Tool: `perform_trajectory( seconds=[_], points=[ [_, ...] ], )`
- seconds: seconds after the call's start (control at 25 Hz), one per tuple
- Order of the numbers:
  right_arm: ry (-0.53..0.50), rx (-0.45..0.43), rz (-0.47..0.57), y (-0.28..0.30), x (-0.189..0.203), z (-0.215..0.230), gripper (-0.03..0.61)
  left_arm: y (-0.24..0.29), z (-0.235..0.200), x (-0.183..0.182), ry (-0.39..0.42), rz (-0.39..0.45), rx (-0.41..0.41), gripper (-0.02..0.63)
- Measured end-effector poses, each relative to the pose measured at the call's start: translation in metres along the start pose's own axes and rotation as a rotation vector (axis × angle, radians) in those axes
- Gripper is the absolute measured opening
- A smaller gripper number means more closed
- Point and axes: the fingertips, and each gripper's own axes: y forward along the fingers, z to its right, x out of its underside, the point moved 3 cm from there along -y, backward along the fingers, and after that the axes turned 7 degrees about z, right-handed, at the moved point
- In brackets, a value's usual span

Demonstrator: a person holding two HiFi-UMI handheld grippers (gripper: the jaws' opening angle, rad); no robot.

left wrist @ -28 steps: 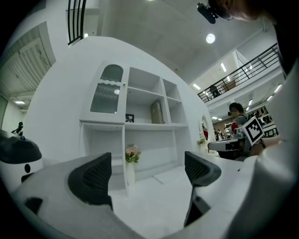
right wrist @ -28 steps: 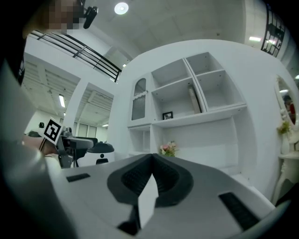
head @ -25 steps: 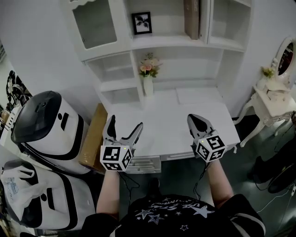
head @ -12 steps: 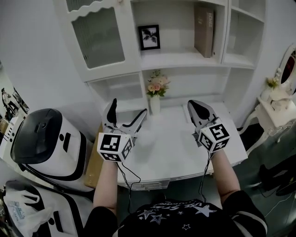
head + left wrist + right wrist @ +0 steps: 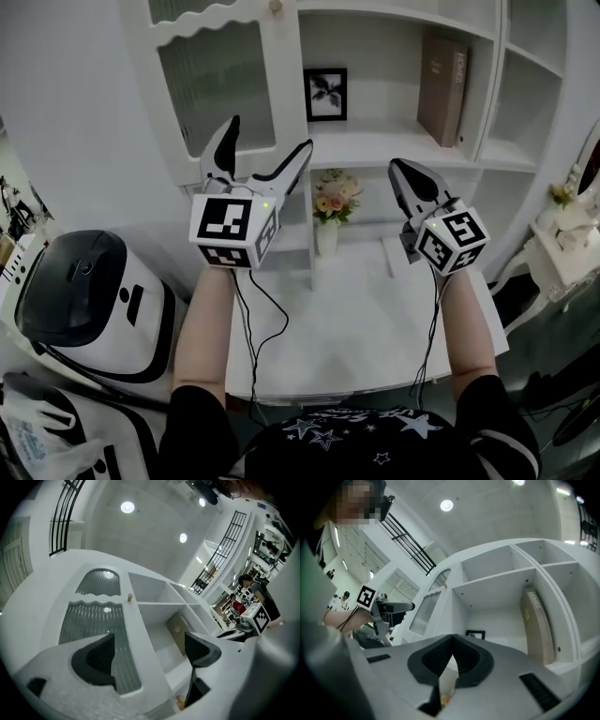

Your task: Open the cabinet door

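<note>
Above the white desk [image 5: 347,319], the left gripper [image 5: 269,141] holds its jaws wide apart with nothing between them. The right gripper [image 5: 401,173] has its jaws pressed together, empty. Beyond the left fingers [image 5: 228,141] stands the closed glass cabinet door [image 5: 211,84], with its small knob [image 5: 276,7] higher up, untouched.

The right gripper [image 5: 452,644] at 6 o'clock has its jaws together. A brown book [image 5: 536,625] leans at 3 o'clock; the cabinet door [image 5: 425,611] is at 9 o'clock.
</note>
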Motion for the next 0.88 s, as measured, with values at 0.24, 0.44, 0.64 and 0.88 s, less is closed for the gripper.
perform_trajectory(
  seconds=[0.24,0.44,0.64,0.88],
  points=[
    [-0.022,0.018,0.06,0.052,-0.01,0.021,0.006,0.043,-0.03,-0.018,0.039,0.065,0.013,0.479],
    [-0.055,0.008,0.085,0.089,-0.02,0.026,0.006,0.064,-0.049,-0.025,0.041,0.1,0.01,0.479],
    [-0.055,-0.01,0.1,0.104,-0.025,0.033,0.006,0.088,-0.056,-0.042,0.068,0.135,-0.012,0.477],
    [-0.041,-0.042,0.122,0.107,-0.033,0.052,0.006,0.118,-0.053,-0.071,0.115,0.175,-0.066,0.36]
  ],
)
